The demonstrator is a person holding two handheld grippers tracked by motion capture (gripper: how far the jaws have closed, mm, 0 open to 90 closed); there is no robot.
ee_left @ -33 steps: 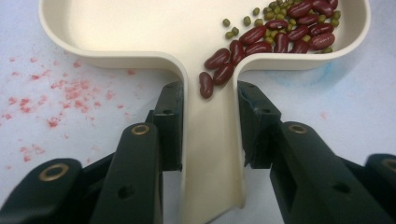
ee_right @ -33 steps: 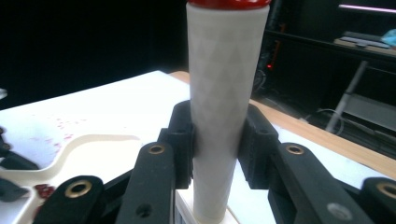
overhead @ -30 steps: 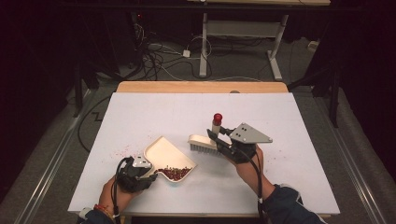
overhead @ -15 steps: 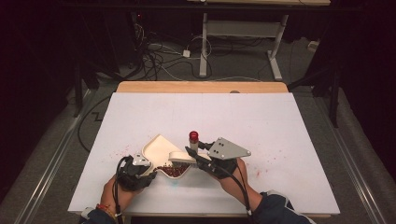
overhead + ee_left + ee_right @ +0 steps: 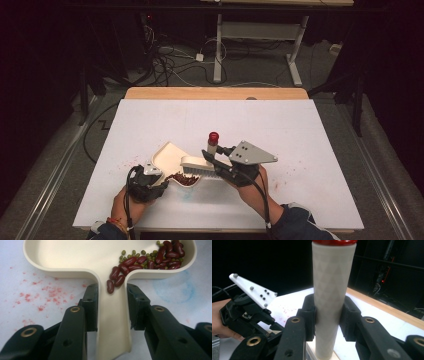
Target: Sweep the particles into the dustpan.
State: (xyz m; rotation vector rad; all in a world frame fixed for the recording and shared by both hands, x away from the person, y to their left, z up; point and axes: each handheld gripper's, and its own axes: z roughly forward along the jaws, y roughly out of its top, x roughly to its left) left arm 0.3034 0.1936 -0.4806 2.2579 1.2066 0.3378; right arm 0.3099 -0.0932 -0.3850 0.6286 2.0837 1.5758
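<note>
A cream dustpan [image 5: 169, 156] lies at the near left of the white table [image 5: 260, 125], with red kidney beans and small green beans [image 5: 182, 178] in it. My left gripper [image 5: 159, 182] is shut on its handle; in the left gripper view the jaws clamp the handle [image 5: 113, 325] and the beans [image 5: 152, 260] sit just beyond. A cream hand brush [image 5: 199, 167] rests its bristles at the pan's right side. My right gripper [image 5: 214, 156] is shut on its upright, red-capped handle [image 5: 332, 285].
Red stains speckle the table left of the pan [image 5: 129, 163] and to the right of the brush [image 5: 292, 171]. A wooden edge [image 5: 215, 93] runs along the far side. Cables and a desk frame [image 5: 255, 55] stand on the floor behind.
My right gripper has carried the brush leftward and nearer, from right of the pan up against it. The left gripper and the pan have stayed put.
</note>
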